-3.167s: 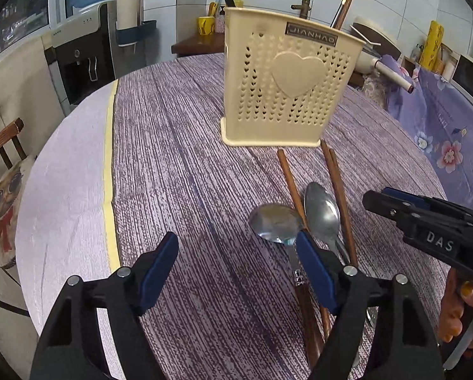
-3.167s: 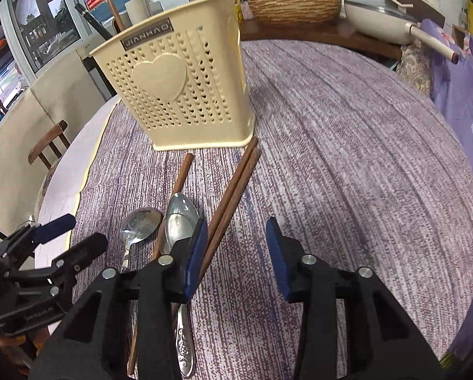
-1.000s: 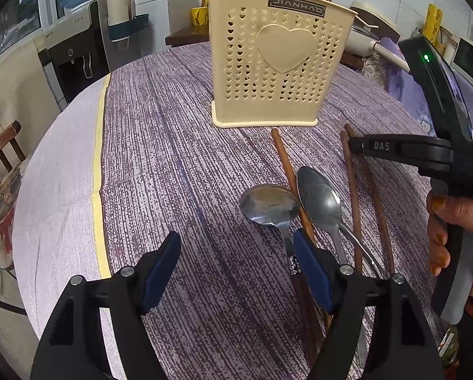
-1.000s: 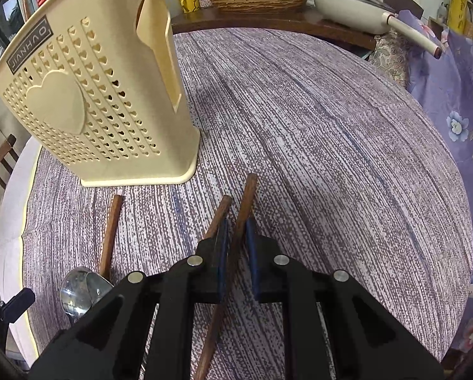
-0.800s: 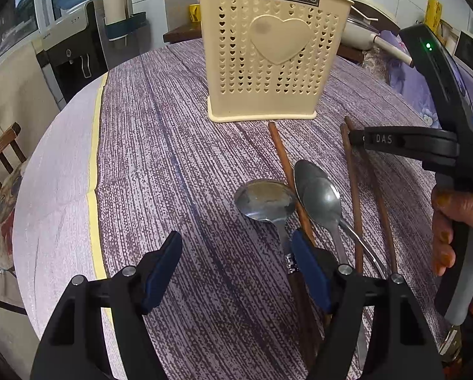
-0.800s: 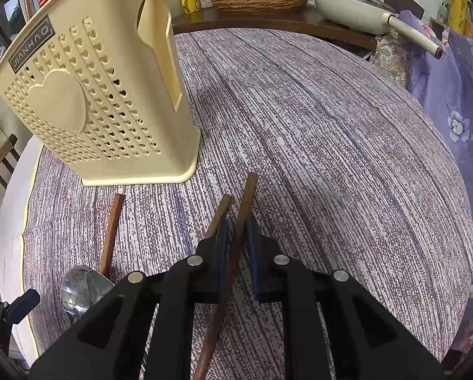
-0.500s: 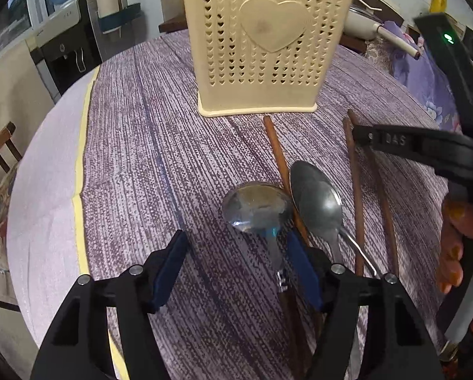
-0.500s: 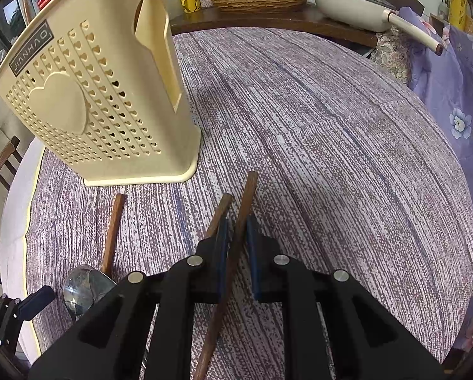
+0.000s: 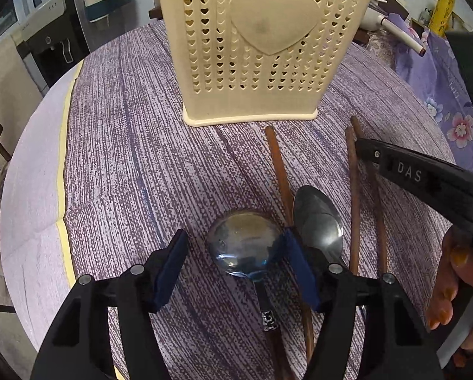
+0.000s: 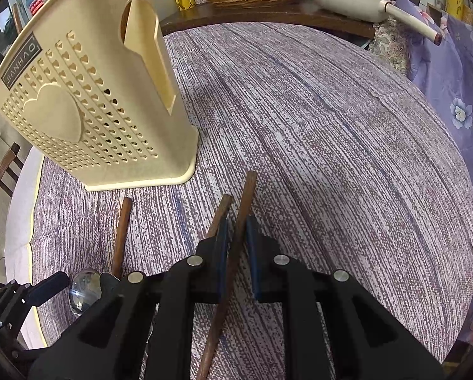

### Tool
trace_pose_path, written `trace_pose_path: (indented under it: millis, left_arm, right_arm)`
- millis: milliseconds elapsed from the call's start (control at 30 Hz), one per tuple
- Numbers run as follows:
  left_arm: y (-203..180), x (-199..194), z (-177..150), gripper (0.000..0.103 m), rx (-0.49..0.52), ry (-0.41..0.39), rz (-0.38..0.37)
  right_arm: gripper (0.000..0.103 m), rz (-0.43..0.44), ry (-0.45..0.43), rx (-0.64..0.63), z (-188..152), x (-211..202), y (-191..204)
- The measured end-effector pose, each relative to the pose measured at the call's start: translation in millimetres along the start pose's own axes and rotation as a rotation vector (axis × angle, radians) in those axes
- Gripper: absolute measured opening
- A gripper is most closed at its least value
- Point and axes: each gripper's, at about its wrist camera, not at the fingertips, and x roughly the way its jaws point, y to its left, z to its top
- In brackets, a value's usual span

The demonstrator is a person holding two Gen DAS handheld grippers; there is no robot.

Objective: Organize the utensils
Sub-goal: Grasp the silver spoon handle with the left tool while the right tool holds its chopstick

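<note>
Closer now, left gripper [image 9: 233,247] fingers, narrowing, straddle round spoon [image 9: 246,247]; right gripper [image 10: 236,224] pinches chopstick [image 10: 246,196] beside holder [image 10: 87,107].

Three brown wooden chopsticks [image 9: 352,202], two shiny steel spoons [image 9: 246,243], and one cream plastic heart-perforated utensil holder [image 9: 261,44] on the table.

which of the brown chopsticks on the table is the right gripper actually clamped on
The rightmost chopstick, whose tip reaches farthest; the right gripper pinches it alone.
</note>
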Motion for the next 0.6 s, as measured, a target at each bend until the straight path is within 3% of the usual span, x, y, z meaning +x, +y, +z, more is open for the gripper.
trace_pose_path:
  millis: [200, 600]
  left_arm:
    - [1.6, 1.8, 5.5, 0.067, -0.010, 0.053, -0.021]
    - [1.5, 3.3, 8.8, 0.066, -0.084, 0.060, 0.005]
  right_arm:
    - [0.013, -0.012, -0.003, -0.014, -0.6, 2.8, 3.3]
    - [0.013, -0.026, -0.012, -0.028, -5.1, 4.0, 10.3]
